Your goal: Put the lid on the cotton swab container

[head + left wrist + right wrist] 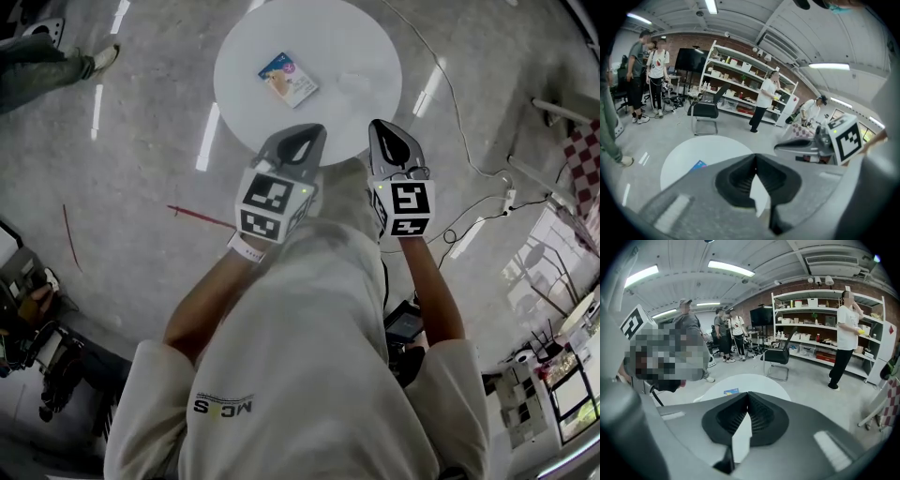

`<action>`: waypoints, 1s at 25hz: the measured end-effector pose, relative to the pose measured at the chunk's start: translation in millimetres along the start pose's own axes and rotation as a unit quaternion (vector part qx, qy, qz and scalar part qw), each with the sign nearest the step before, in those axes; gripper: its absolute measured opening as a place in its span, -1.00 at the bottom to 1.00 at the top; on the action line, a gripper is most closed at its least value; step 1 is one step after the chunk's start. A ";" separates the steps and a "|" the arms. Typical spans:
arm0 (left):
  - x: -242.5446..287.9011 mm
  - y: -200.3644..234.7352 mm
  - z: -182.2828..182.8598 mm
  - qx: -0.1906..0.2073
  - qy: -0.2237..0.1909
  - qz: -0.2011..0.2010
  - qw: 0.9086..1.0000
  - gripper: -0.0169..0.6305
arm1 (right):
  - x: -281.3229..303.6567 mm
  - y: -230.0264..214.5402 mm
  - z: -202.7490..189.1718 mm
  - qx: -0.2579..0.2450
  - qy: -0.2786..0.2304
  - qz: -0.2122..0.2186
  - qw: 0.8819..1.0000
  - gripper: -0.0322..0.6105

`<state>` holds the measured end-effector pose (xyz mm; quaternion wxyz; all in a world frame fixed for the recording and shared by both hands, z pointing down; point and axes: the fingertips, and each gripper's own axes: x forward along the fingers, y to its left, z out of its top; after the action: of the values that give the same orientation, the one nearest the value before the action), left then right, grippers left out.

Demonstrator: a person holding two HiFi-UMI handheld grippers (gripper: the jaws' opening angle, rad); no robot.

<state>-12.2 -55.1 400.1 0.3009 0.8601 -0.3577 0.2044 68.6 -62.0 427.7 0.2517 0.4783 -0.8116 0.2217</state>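
While the left tool (302,141) and right tool (387,139) hover empty, pressed together, grasping seems unstarted. One must spread toward the lid (356,84).

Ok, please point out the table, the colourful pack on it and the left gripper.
table (248,56): head view, bare white top left of the pack.
pack (288,79): head view, middle of its printed face.
left gripper (755,157): left gripper view, where its closed fingertips meet.
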 end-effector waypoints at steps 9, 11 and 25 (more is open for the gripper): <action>39.8 22.4 -15.2 -0.006 0.012 0.007 1.000 -0.95 | 52.5 -12.6 -16.5 -0.008 0.014 0.010 1.000 -0.90; 47.9 30.7 -21.8 -0.008 0.015 0.010 1.000 -0.95 | 66.8 -17.0 -22.6 -0.004 0.017 0.007 1.000 -0.90; 81.1 53.4 -42.6 -0.013 0.029 0.018 0.999 -0.95 | 127.5 -38.6 -61.7 0.009 0.057 0.001 0.998 -0.90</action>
<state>-3.9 -96.8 497.2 0.3188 0.8430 -0.3671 0.2300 62.0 -126.8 559.3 0.2934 0.4659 -0.7945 0.2561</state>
